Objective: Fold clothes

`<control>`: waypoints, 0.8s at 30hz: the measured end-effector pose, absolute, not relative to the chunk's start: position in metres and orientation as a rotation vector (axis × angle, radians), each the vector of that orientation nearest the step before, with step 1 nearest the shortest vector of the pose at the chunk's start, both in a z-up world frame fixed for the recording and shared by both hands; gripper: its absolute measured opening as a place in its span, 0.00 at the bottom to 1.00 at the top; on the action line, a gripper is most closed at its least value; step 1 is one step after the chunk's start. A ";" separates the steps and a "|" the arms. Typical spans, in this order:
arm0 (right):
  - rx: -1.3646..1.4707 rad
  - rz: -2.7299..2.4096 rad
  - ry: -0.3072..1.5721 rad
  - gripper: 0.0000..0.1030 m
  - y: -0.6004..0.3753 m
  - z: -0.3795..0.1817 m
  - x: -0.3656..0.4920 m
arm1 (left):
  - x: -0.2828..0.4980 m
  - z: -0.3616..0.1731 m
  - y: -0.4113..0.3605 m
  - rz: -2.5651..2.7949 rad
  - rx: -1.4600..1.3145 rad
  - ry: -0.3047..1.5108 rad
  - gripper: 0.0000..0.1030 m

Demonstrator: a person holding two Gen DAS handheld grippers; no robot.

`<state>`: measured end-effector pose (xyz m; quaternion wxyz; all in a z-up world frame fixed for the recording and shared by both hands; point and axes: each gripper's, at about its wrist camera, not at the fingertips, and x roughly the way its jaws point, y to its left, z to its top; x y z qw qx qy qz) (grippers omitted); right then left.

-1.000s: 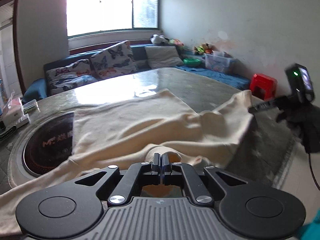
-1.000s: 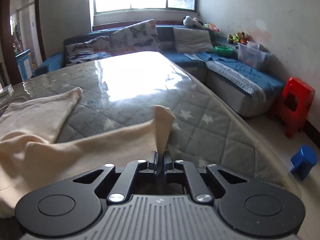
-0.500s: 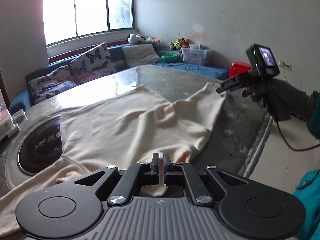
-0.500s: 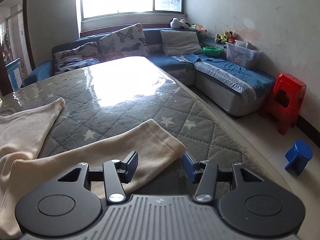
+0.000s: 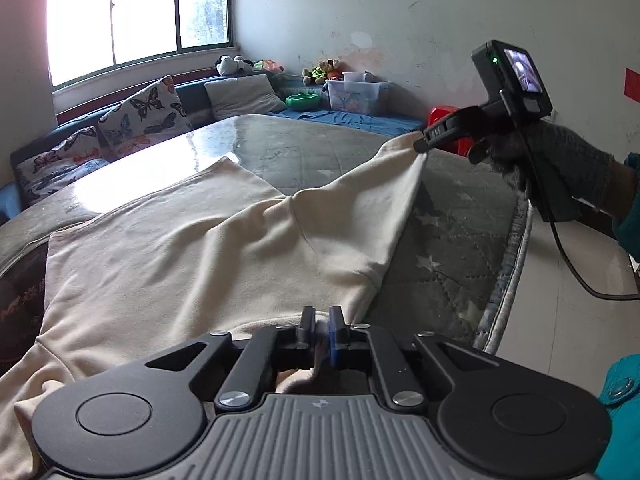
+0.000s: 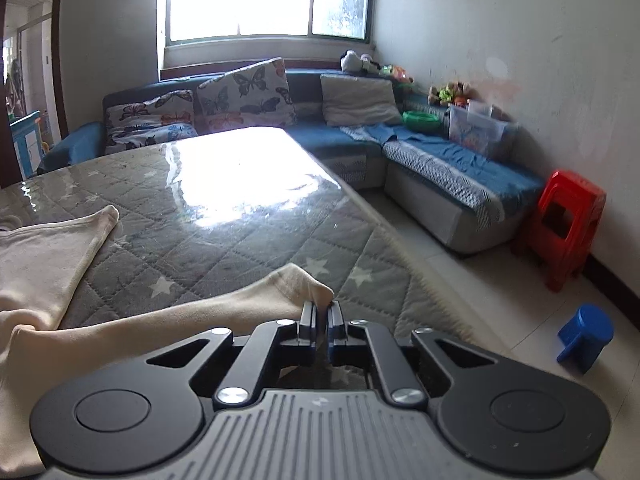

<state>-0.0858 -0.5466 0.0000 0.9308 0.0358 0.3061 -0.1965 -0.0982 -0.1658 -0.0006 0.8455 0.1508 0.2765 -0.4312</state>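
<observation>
Cloth [image 5: 192, 256] pinched in both grippers, left [image 5: 322, 322] and right [image 6: 321, 312], jaws just closing near table edge [image 5: 516, 248]; thin corner grip risking slipping under tension.

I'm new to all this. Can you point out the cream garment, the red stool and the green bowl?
cream garment [image 5: 168, 264]: left wrist view, on its flat middle.
red stool [image 6: 570, 204]: right wrist view, on its seat and upper frame.
green bowl [image 6: 420, 119]: right wrist view, on its rim.

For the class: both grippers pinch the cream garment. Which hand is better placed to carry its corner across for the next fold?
Probably the right gripper: it holds the cream garment by a raised outer corner near the table edge.
</observation>
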 end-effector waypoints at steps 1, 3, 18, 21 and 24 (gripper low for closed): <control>0.061 -0.409 0.615 0.04 -0.546 0.003 -0.088 | -0.100 -0.001 -0.165 -0.924 0.319 0.582 0.05; 0.038 -0.430 0.603 0.04 -0.545 0.005 -0.092 | -0.107 -0.003 -0.164 -0.943 0.336 0.578 0.05; -0.020 -0.371 0.623 0.16 -0.520 0.014 -0.086 | -0.101 0.020 -0.132 -0.876 0.231 0.541 0.13; -0.024 -0.250 0.625 0.22 -0.497 0.020 -0.079 | -0.089 0.013 -0.124 -0.800 0.206 0.597 0.13; -0.037 -0.129 0.629 0.23 -0.469 0.022 -0.071 | -0.086 0.004 -0.119 -0.778 0.201 0.646 0.13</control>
